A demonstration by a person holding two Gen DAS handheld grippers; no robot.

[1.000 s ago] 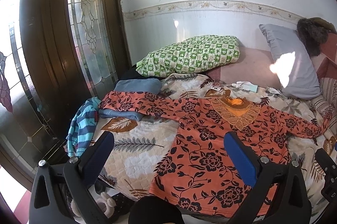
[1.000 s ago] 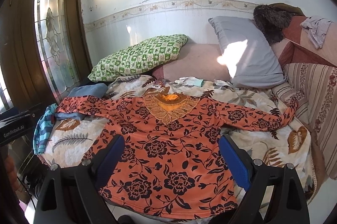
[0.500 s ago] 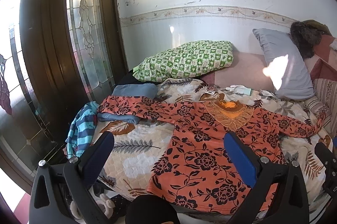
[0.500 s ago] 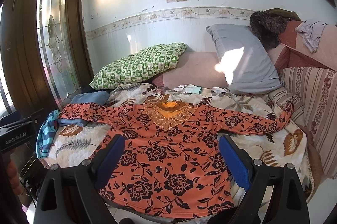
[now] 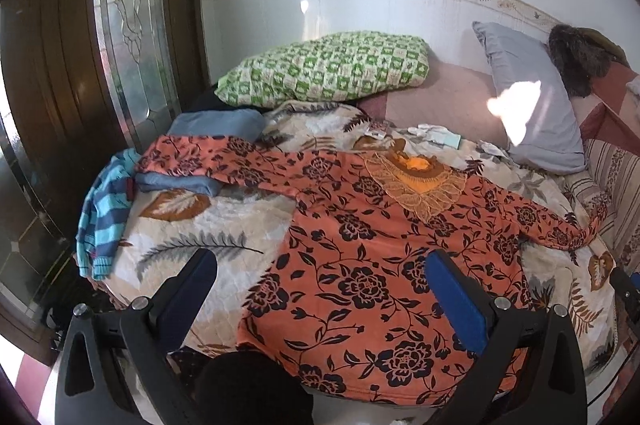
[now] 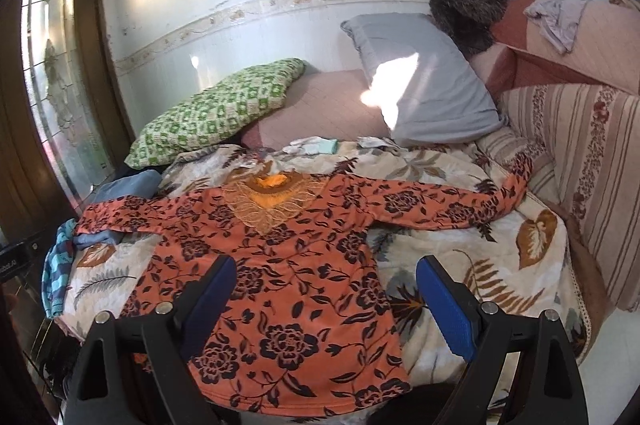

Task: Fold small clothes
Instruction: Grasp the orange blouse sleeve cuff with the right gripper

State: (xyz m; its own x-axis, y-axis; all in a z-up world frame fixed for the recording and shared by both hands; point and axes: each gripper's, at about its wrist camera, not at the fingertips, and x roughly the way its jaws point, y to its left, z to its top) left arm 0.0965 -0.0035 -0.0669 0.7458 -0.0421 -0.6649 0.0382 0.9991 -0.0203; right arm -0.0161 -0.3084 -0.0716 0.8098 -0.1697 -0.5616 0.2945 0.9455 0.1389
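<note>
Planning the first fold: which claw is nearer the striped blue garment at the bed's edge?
Left. The left claw hovers open over the bed close to the striped blue garment; the right claw hangs open over the orange floral shirt, farther away.

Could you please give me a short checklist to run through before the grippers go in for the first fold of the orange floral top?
1. Orange floral top spread flat, front up: ok.
2. Both sleeves out to the sides: ok, though the sleeve on the door side lies over a folded blue cloth.
3. Left gripper empty, jaws apart: ok.
4. Right gripper empty, jaws apart: ok.
5. Hem reachable at the near bed edge: ok.
6. Fold area free of clutter: not ok, a striped blue garment sits by the sleeve end.
</note>
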